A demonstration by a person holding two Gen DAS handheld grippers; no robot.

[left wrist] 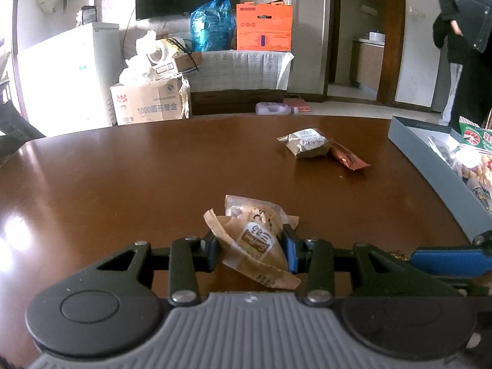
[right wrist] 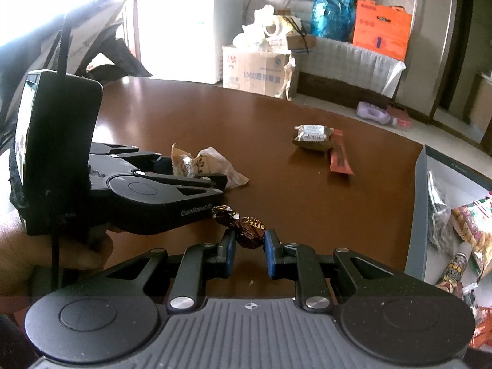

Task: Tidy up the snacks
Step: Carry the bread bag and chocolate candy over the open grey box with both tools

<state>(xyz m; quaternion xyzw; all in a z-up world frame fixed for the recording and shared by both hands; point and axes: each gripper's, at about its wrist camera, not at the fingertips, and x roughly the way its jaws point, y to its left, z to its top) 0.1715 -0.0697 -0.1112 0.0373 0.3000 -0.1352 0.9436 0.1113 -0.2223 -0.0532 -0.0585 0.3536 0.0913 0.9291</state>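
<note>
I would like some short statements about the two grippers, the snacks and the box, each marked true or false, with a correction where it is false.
1. The left gripper is shut on a brown paper-wrapped pastry. True.
2. The right gripper is open and holds nothing. False: it is shut on a dark wrapped candy.
3. Two more snacks, a pale wrapped cake and an orange-red bar, lie touching on the table. True.
4. The grey box has nothing in it. False: several snack packets lie inside.
5. The table is white. False: it is glossy brown wood.
</note>
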